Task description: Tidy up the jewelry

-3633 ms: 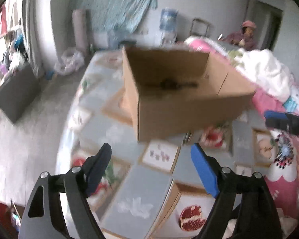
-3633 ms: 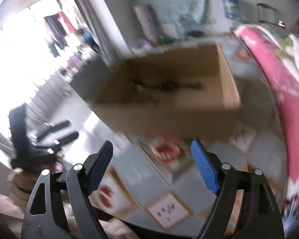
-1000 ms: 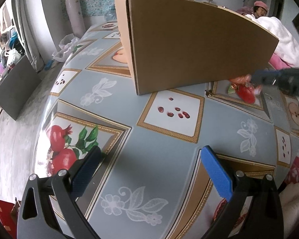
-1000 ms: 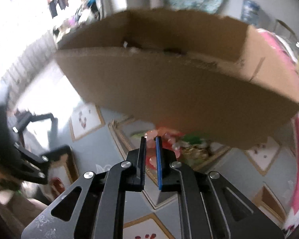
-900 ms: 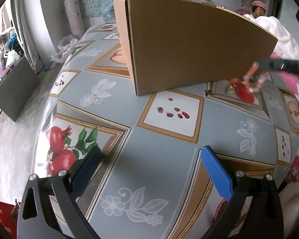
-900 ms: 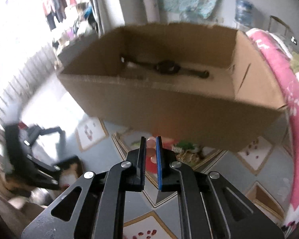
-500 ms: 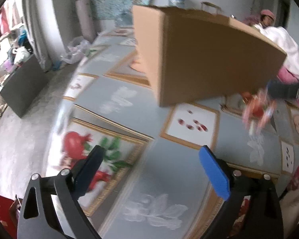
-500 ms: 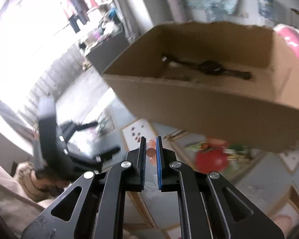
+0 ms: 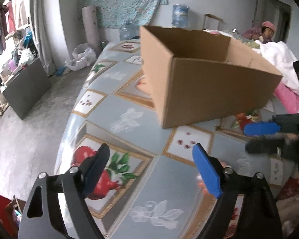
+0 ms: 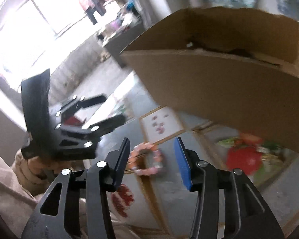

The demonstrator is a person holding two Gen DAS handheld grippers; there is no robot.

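A pink bead bracelet [image 10: 144,158] lies on the patterned tablecloth, just ahead of my right gripper [image 10: 151,149], which is open and empty above it. In the left wrist view only a blurred pink bit of the bracelet [image 9: 221,162] shows behind the right finger. My left gripper [image 9: 150,157] is open and empty near the table's front edge; it also shows in the right wrist view [image 10: 101,107]. An open cardboard box [image 9: 205,81] stands on the table [image 9: 129,103] behind both grippers, with a dark item inside [image 10: 237,50]. The right gripper shows at the right in the left wrist view [image 9: 263,137].
A pink and white bedding pile [image 9: 279,63] lies right of the box, with a seated person [image 9: 267,29] behind it. A grey box [image 9: 24,87], plastic bags [image 9: 80,56] and a rolled mat [image 9: 90,27] stand on the floor to the left.
My right gripper was shut on the pink bracelet, carried it left toward the front, and has opened; the bracelet now lies on the table. My left gripper has risen and tilted up.
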